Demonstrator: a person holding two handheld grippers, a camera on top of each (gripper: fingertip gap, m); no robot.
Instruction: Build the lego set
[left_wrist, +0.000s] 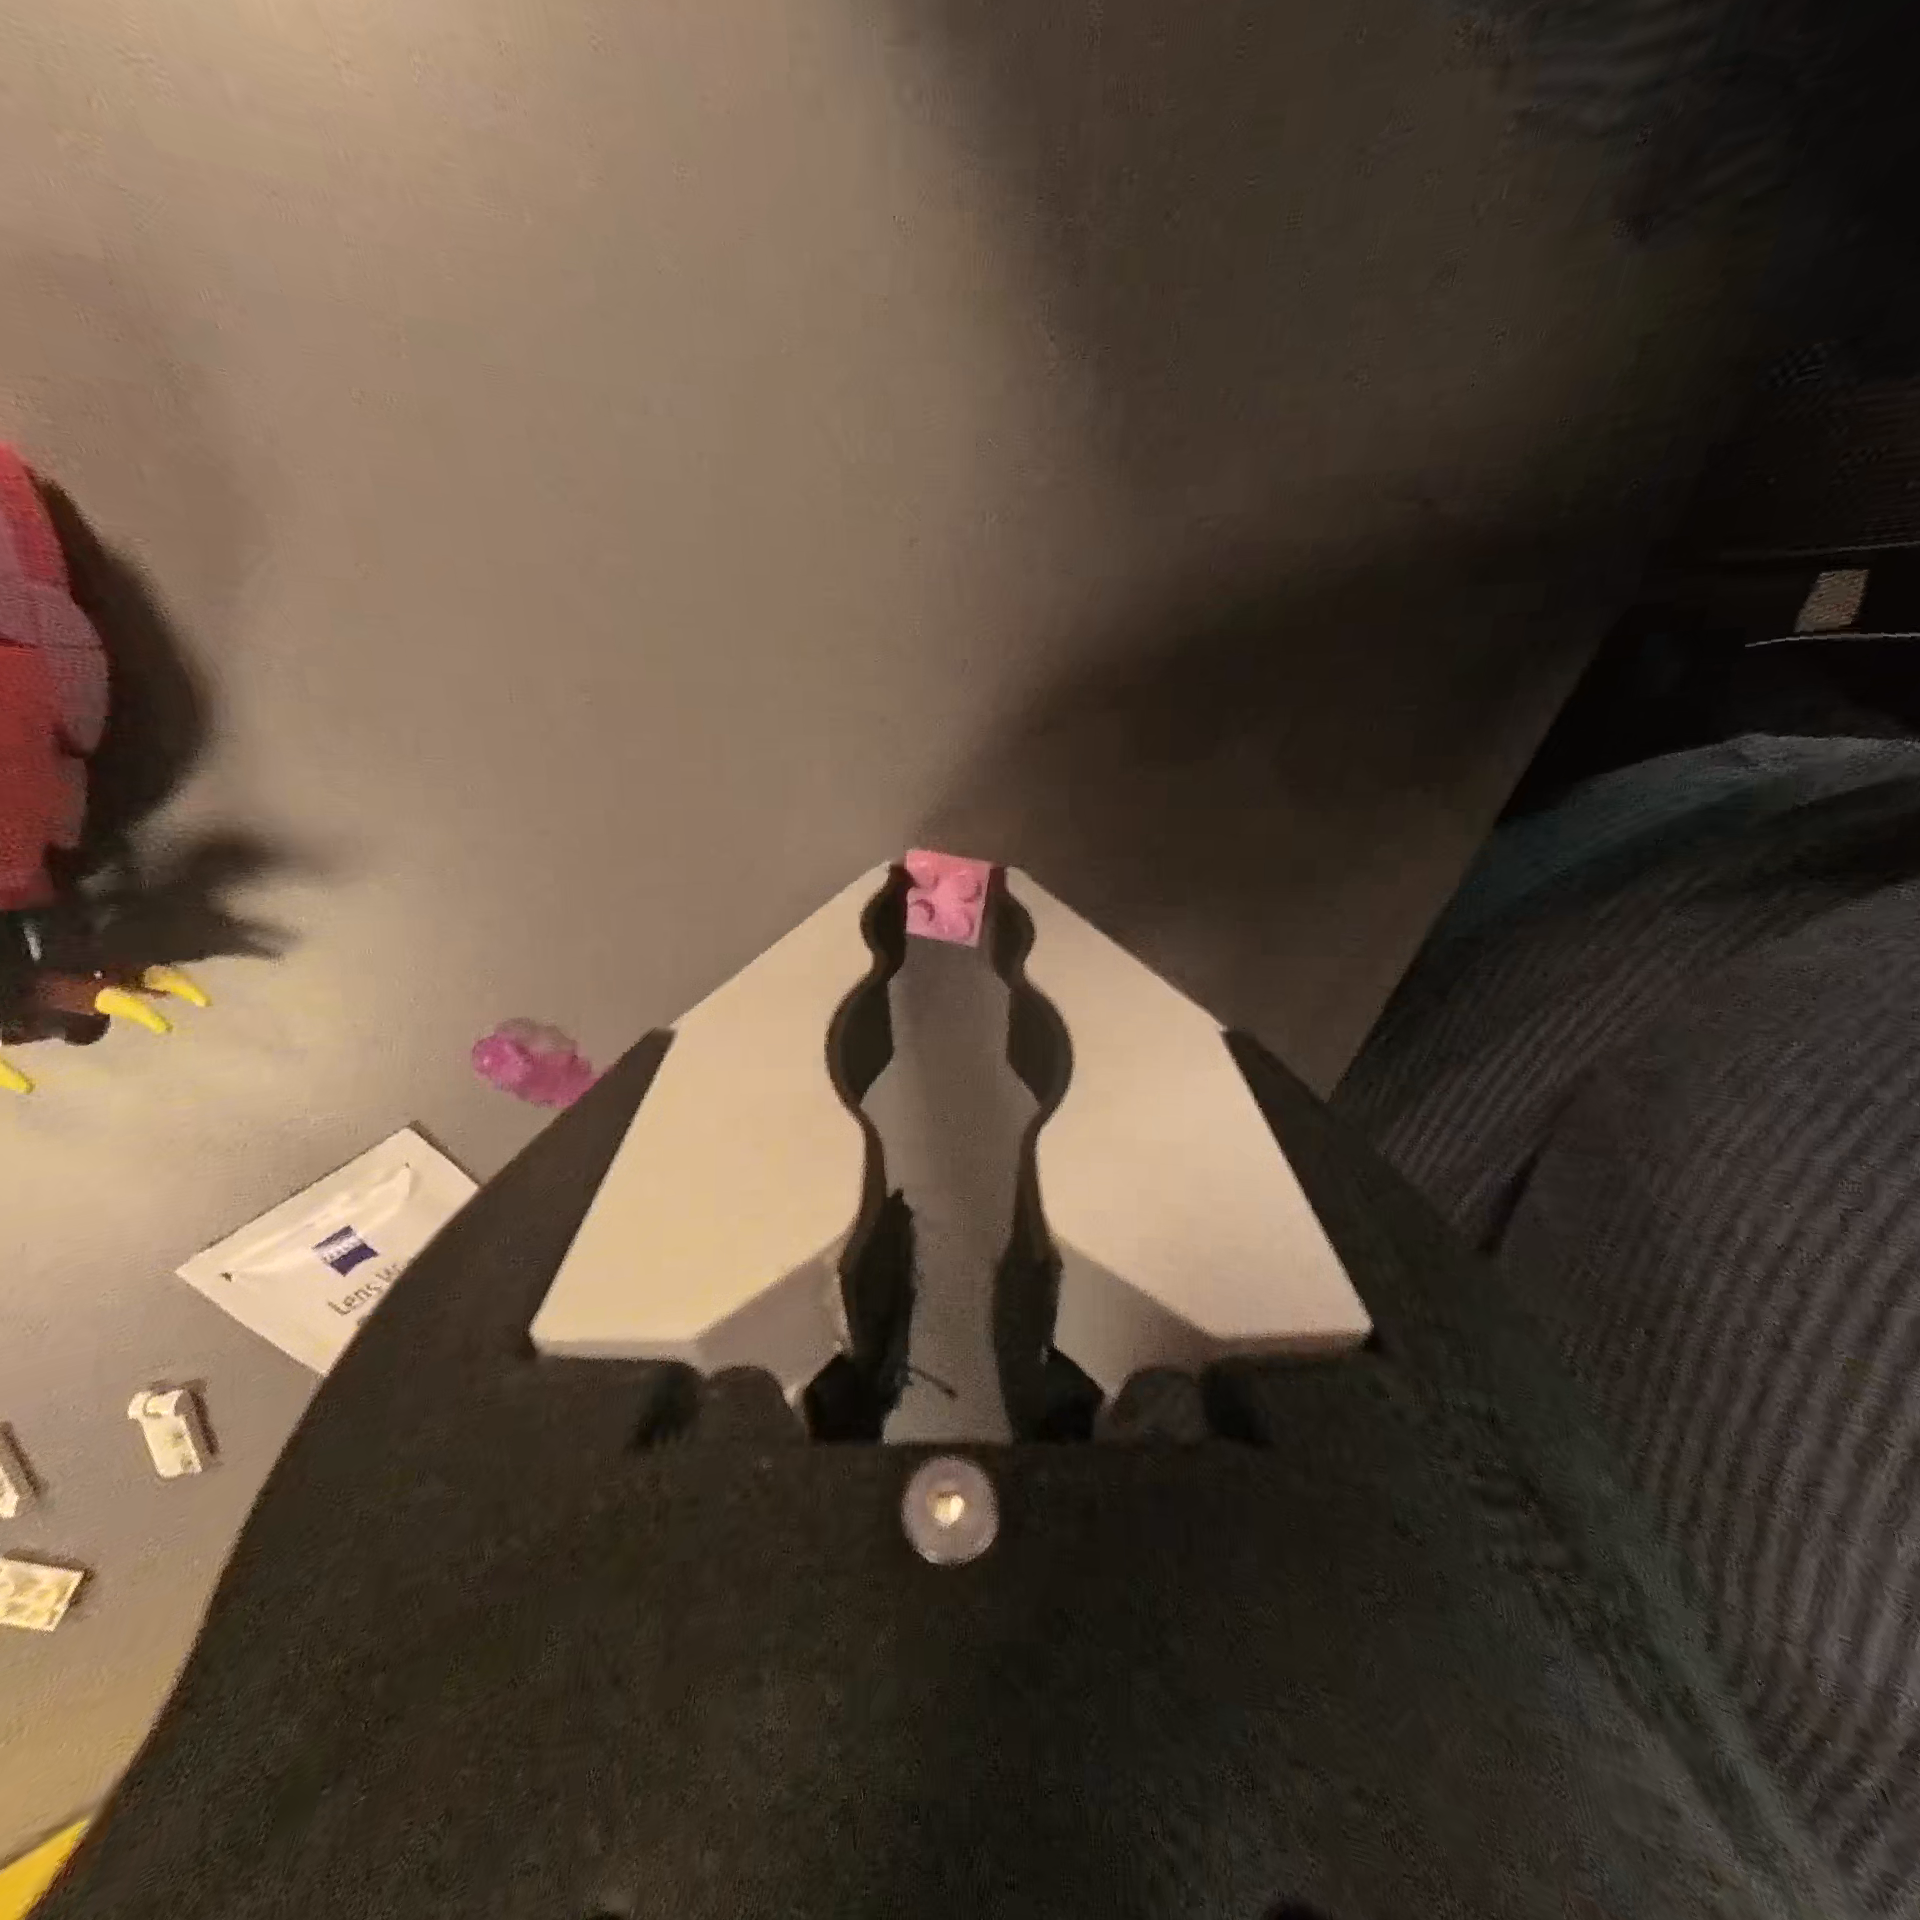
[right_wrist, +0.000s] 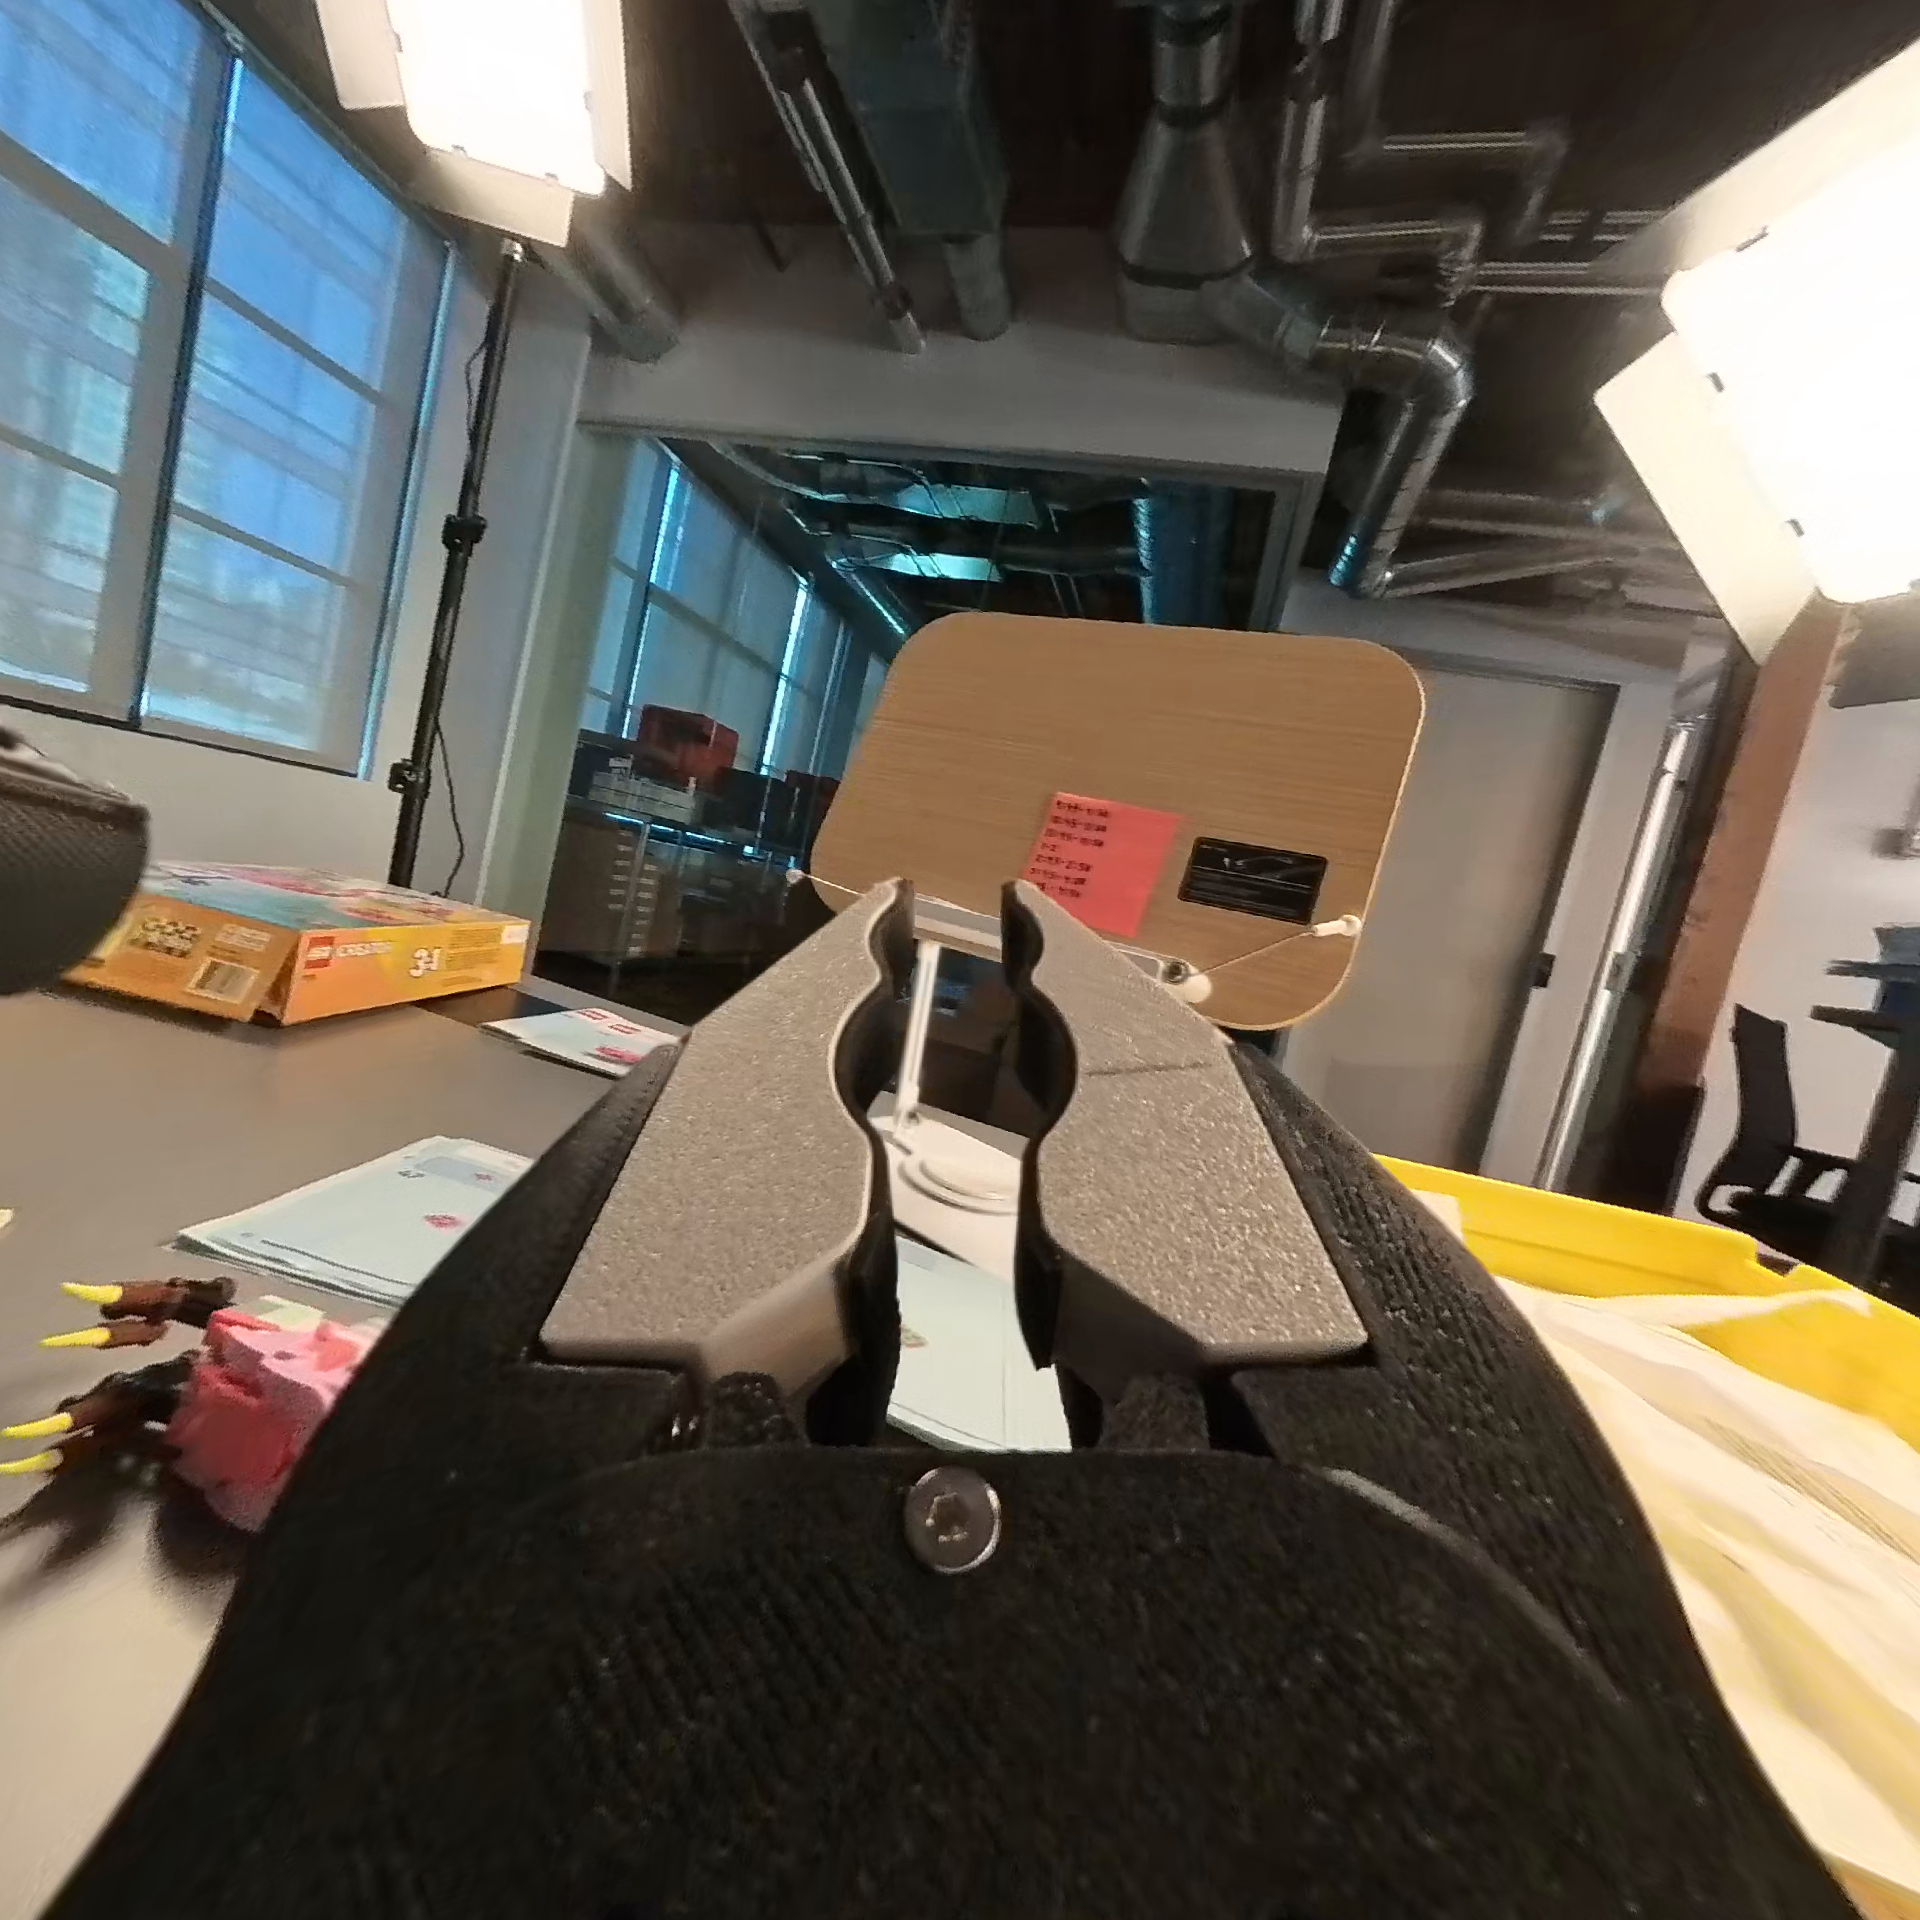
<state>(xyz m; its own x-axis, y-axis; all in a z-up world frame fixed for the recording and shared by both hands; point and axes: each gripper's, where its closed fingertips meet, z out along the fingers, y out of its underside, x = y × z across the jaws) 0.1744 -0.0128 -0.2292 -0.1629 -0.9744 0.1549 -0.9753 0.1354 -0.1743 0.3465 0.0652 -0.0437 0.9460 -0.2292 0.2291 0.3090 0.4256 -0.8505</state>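
Note:
My left gripper is shut on a small pink two-by-two studded brick, held at the very fingertips above the grey table. My right gripper is open, its fingertips apart with only the background showing between them; it points up and away over the table toward a wooden board on a stand. A pink and red brick model with yellow claws lies at the left in both views.
A translucent pink piece, a white sachet and small white pieces lie on the table at the left. Dark fabric is at the right. An orange box, booklets and a yellow bin surround the right gripper. The left gripper's tips are roughly 25 cm from the right gripper's. To the translucent pink piece: left tips about 8 cm, right tips about 25 cm.

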